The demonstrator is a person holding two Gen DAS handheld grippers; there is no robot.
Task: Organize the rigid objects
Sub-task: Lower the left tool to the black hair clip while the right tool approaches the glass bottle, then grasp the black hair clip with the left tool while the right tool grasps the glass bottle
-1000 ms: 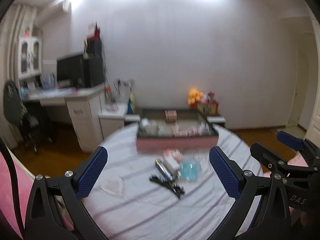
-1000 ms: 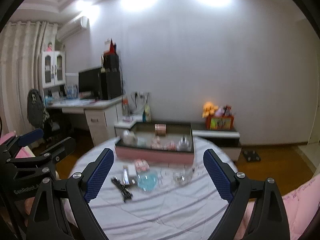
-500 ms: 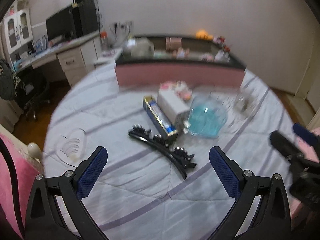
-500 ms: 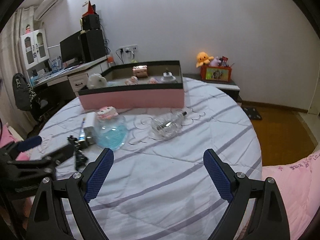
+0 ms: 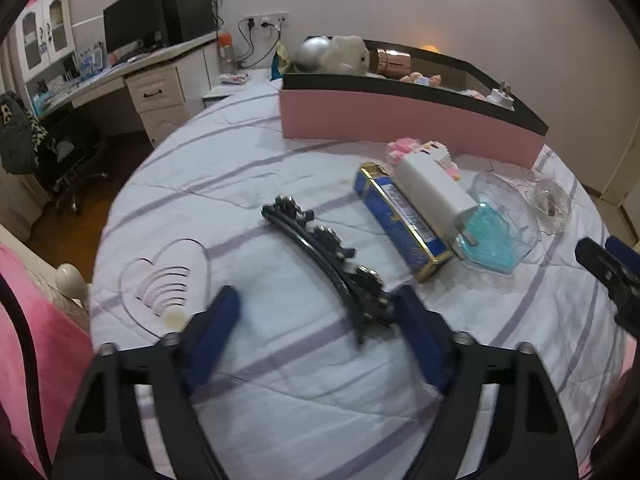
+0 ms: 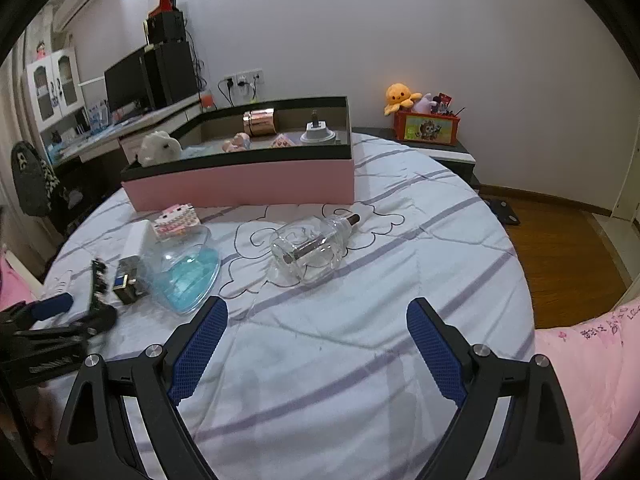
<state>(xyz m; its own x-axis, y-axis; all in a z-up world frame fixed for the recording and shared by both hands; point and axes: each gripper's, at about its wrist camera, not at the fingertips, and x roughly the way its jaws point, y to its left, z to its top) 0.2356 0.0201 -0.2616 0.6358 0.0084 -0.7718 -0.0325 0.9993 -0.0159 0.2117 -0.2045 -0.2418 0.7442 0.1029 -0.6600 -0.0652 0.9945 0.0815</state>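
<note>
We take the pink box (image 6: 240,186) at the far side of the round bed (image 6: 360,360) as our landmark. In it we see a white plush toy (image 6: 158,148), a copper-coloured tin (image 6: 260,122) and a small white jar (image 6: 318,133). Just in front of it lie a pink patterned packet (image 5: 436,154), a white charger block (image 5: 436,190) and a blue-and-gold tin (image 5: 402,222); a blue heart-shaped dish (image 5: 500,226) sits beside them. A clear glass bottle (image 6: 310,250) lies on its side in front of the box's right half. Farther from the box, a black hair clip (image 5: 332,264) rests on the bed.

Our left gripper (image 5: 316,322) has just been narrowing its fingers, which remain apart over the near end of the clip without pressing it. Our right gripper (image 6: 316,330) holds its fingers wide apart above bare bedspread, nearer than the bottle.
</note>
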